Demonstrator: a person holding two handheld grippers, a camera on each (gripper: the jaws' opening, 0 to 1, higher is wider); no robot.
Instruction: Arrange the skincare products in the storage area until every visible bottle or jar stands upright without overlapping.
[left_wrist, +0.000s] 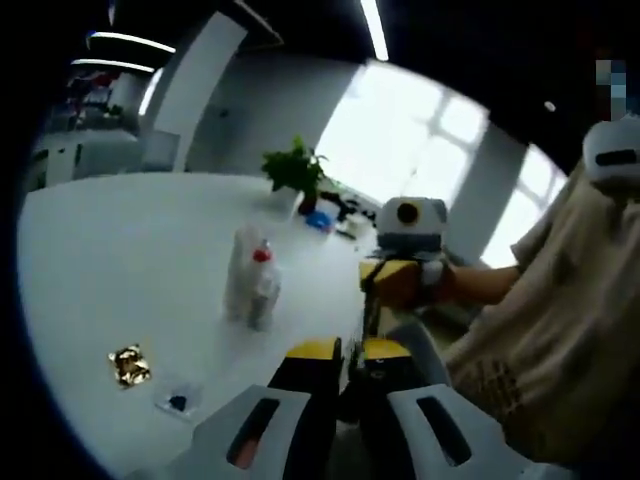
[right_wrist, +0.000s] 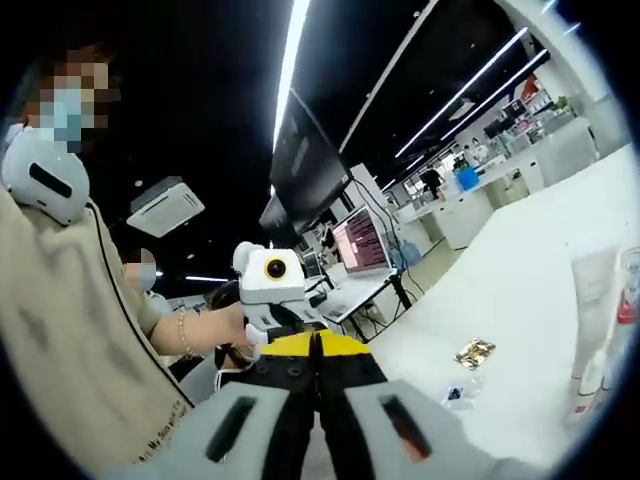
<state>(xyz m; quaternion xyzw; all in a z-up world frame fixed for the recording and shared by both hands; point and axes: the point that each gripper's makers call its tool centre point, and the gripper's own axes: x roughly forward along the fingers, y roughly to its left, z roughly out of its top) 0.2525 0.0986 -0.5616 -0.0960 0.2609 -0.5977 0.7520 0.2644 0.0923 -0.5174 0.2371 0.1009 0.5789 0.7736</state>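
Left gripper (left_wrist: 345, 352) jaws are closed, holding nothing. Right gripper (right_wrist: 317, 345) likewise. Bottles (left_wrist: 251, 277) stand upright on the white table (left_wrist: 120, 260), ahead-left of the left gripper, apart.

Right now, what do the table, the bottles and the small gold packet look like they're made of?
Table: smooth white top, probably laminate; it carries a soft, even sheen. Bottles: pale, translucent-looking plastic, one with a red cap; too blurred to be sure. Gold packet: crinkled foil by its look, with bright, broken glints.
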